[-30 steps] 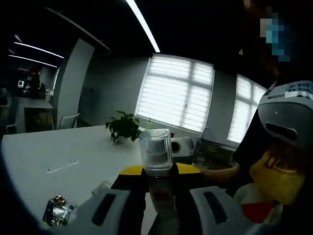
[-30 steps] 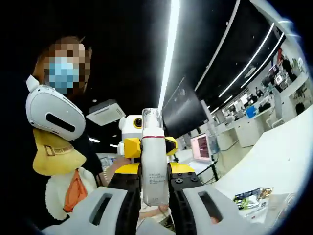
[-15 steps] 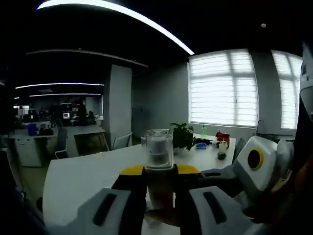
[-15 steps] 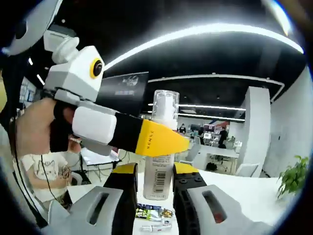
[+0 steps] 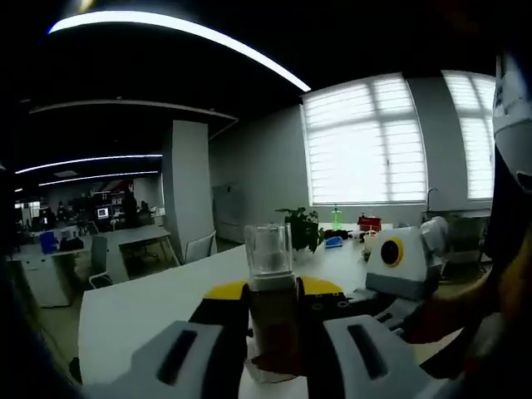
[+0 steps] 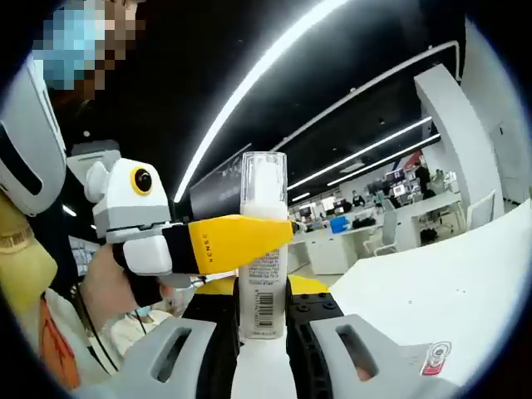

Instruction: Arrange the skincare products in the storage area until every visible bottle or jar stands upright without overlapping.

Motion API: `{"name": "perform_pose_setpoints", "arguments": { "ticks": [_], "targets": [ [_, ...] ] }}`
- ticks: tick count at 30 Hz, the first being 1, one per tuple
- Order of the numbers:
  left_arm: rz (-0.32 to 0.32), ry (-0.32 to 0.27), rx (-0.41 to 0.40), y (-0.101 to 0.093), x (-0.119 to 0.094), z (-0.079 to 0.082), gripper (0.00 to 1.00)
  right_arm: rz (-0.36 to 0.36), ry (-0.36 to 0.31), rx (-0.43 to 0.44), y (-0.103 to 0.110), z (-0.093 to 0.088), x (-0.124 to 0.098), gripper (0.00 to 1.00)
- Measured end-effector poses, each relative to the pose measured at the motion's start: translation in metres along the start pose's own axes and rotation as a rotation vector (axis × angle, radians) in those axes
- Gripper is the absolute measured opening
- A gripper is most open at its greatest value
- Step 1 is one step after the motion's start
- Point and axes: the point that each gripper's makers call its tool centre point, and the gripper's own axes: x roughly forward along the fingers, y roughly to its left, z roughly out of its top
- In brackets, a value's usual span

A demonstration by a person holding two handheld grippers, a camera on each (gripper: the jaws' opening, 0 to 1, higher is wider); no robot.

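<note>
In the left gripper view my left gripper (image 5: 272, 293) is shut on a dark brown bottle (image 5: 273, 328) with a clear cap (image 5: 268, 249), held upright above the white table (image 5: 158, 299). My right gripper (image 6: 262, 289) is shut on a white pump bottle (image 6: 262, 283) with a clear cap and a barcode label. In the right gripper view the left gripper (image 6: 229, 241) comes in from the left, held by a hand (image 6: 108, 287). Its yellow jaw lies across the white bottle's upper part; I cannot tell if they touch. The right gripper's white body (image 5: 397, 266) shows at the right of the left gripper view.
A potted plant (image 5: 303, 226) and small items (image 5: 366, 224) stand at the table's far end by the bright windows. A small packet (image 6: 432, 356) lies on the table (image 6: 449, 274). A person (image 6: 33, 166) stands close behind both grippers. Office desks and chairs (image 5: 108, 249) fill the background.
Both cameras have swung, so the room has shifted in each view. Both bottles stay held. In the left gripper view the right gripper looks smaller and lower.
</note>
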Motion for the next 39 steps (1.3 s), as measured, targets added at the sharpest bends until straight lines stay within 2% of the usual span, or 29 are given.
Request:
{"name": "perform_pose_setpoints", "arguments": {
  "ticks": [1, 2, 3, 4, 5, 7, 8, 10, 12, 16, 18, 22, 23, 26, 29, 31, 39],
  "targets": [
    [-0.042, 0.023, -0.047, -0.003, -0.001, -0.006, 0.20, 0.031, 0.021, -0.007, 0.001, -0.005, -0.004, 0.19],
    [-0.099, 0.027, -0.065, -0.005, -0.004, -0.009, 0.21, 0.050, 0.031, -0.010, 0.002, -0.007, -0.006, 0.19],
    [-0.136, 0.015, -0.101, -0.007, -0.007, -0.008, 0.21, 0.099, 0.040, -0.005, 0.008, -0.009, -0.009, 0.19],
    [-0.208, 0.021, -0.103, -0.012, -0.012, -0.010, 0.21, 0.139, 0.053, 0.012, 0.013, -0.011, -0.012, 0.19],
    [-0.237, 0.012, -0.116, -0.014, -0.014, -0.009, 0.22, 0.180, 0.044, 0.019, 0.018, -0.009, -0.014, 0.19],
    [-0.324, 0.020, -0.119, -0.022, -0.021, -0.009, 0.21, 0.259, 0.075, 0.042, 0.025, -0.012, -0.018, 0.19],
    [-0.341, 0.017, -0.107, -0.021, -0.022, -0.009, 0.21, 0.246, 0.068, 0.025, 0.023, -0.011, -0.018, 0.19],
    [-0.408, 0.029, -0.106, -0.025, -0.026, -0.010, 0.22, 0.313, 0.097, -0.019, 0.031, -0.014, -0.020, 0.19],
    [-0.447, 0.044, -0.094, -0.028, -0.028, -0.010, 0.22, 0.357, 0.112, -0.095, 0.036, -0.015, -0.019, 0.20],
    [-0.473, 0.054, -0.046, -0.029, -0.029, -0.007, 0.22, 0.419, 0.134, -0.176, 0.038, -0.013, -0.018, 0.20],
    [-0.461, 0.065, -0.013, -0.028, -0.028, -0.008, 0.22, 0.419, 0.154, -0.190, 0.036, -0.014, -0.016, 0.20],
    [-0.414, 0.157, -0.036, -0.023, -0.023, -0.021, 0.22, 0.406, 0.207, -0.248, 0.026, -0.022, -0.016, 0.20],
    [-0.414, 0.162, -0.032, -0.023, -0.023, -0.023, 0.22, 0.410, 0.220, -0.251, 0.026, -0.026, -0.017, 0.20],
    [-0.389, 0.188, -0.013, -0.022, -0.018, -0.034, 0.21, 0.375, 0.256, -0.279, 0.018, -0.037, -0.017, 0.20],
    [-0.354, 0.232, -0.006, -0.020, -0.011, -0.054, 0.21, 0.316, 0.325, -0.270, 0.004, -0.055, -0.019, 0.21],
    [-0.328, 0.262, 0.004, -0.018, -0.007, -0.068, 0.21, 0.274, 0.359, -0.311, -0.007, -0.066, -0.022, 0.21],
    [-0.312, 0.332, 0.035, -0.029, -0.005, -0.105, 0.21, 0.274, 0.453, -0.349, -0.010, -0.105, -0.033, 0.21]
  ]
}}
